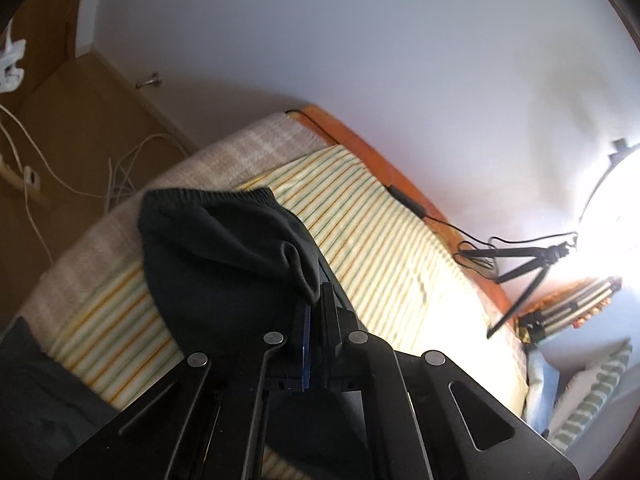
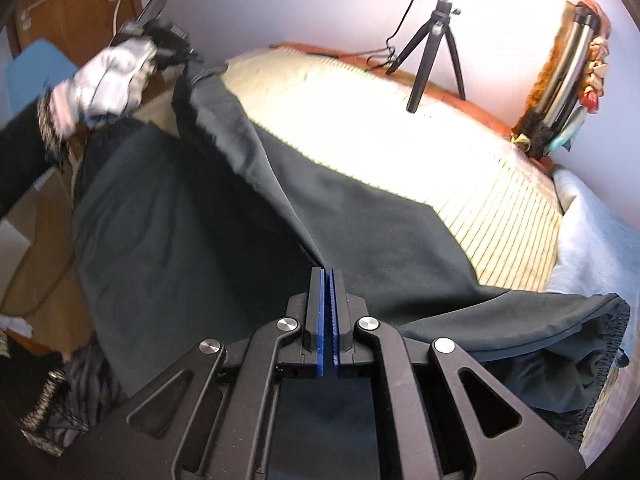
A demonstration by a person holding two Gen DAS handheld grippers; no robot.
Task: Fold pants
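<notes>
The dark pants lie stretched over a striped bed cover. My right gripper is shut on a fold of the pants near their middle. My left gripper is shut on the pants near a ribbed cuff and lifts that end above the bed. In the right wrist view the left gripper shows at upper left, held by a gloved hand, with the cloth hanging taut from it. The waistband end lies bunched at the right.
A small black tripod stands at the far side of the bed, with a cable beside it. A bright ring lamp glares at the right. White cables lie on the wooden floor. A pale blanket borders the bed's right.
</notes>
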